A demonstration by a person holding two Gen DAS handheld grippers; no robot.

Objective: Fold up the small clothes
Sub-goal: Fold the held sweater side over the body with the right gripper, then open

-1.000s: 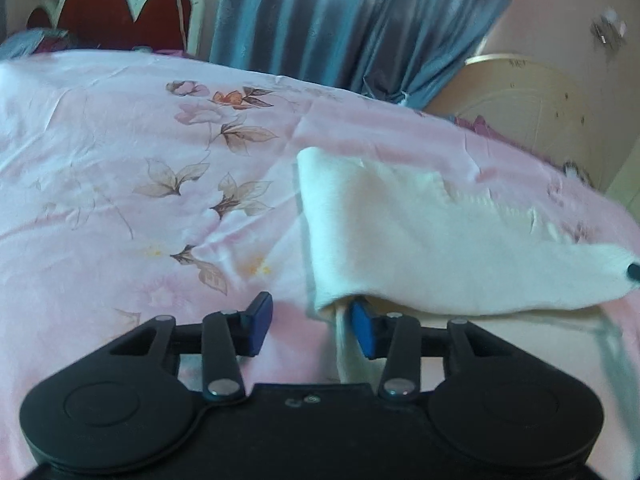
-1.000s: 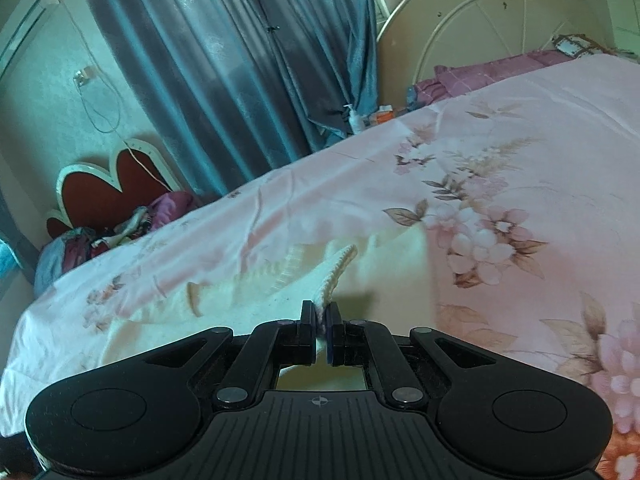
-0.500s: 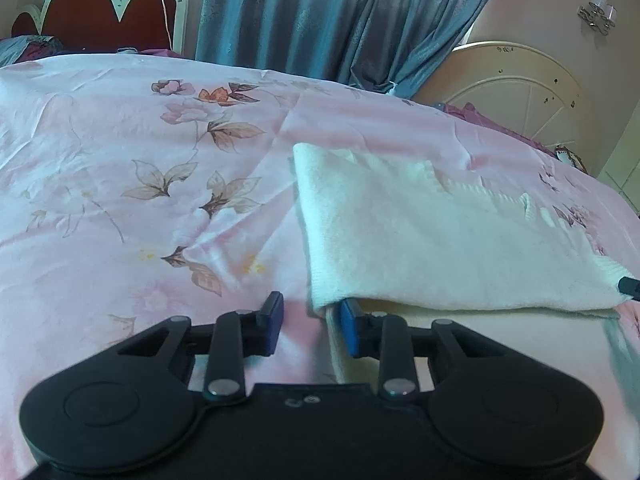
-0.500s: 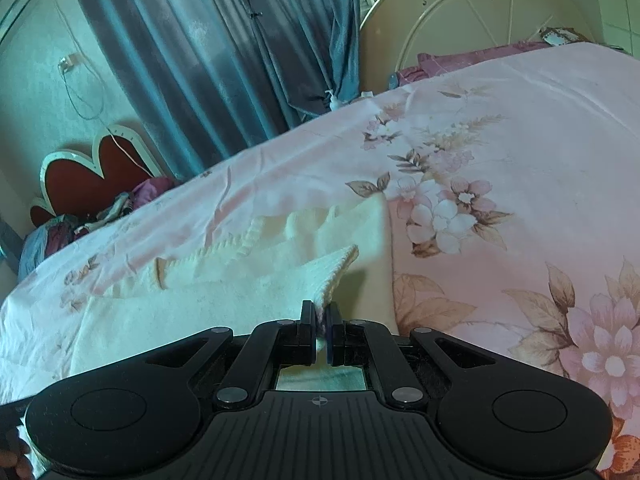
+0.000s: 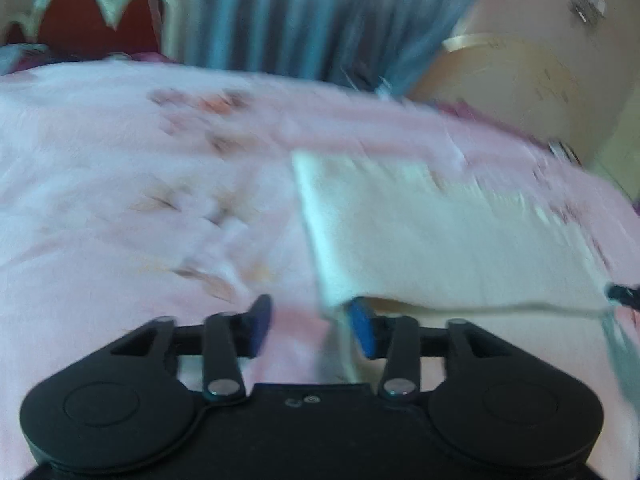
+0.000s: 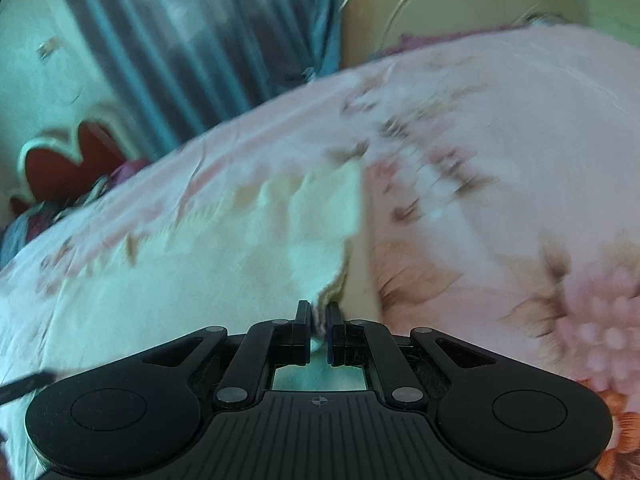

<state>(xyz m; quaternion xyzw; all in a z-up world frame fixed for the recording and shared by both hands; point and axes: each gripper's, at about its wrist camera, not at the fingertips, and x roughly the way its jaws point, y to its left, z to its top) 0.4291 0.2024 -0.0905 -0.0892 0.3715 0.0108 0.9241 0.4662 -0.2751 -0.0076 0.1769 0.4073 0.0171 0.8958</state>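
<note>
Cream knit garment [image 5: 440,240] lies on the pink floral bedsheet [image 5: 120,200], upper layer folded over a lower one, near edge of the fold lifted slightly off the layer beneath; in the right wrist view the same garment [image 6: 248,240] spreads left of centre, its ribbed corner running down into the right tongs [image 6: 318,332]; right tongs narrow, pinched on that corner, as they were a sec ago. Left tongs [image 5: 316,326] now opening, wider than half a sec ago; nothing pressed between the pads; right-hand blue pad [image 5: 360,332] sits just at the garment's near-left corner, under the raised fold edge, left-hand pad over bare sheet. Change since prev. frames: folded layer has come down nearer the lower one, gap under it smaller; left tongs narrowed then reopened w/o taking cloth; both views blurred now, so cameras are moving. Reading (judgement): fold laid over approx. in place, left side free or released, right corner not yet let go; next step prob. release by the right tongs, then smoothing or a second fold; risk: corner dragged back if the right tongs pull away while clamped. Bkgd: blue curtain [image 5: 320,20], scalloped red headboard [image 5: 92,16], cream round headboard [image 6: 460,4].
</note>
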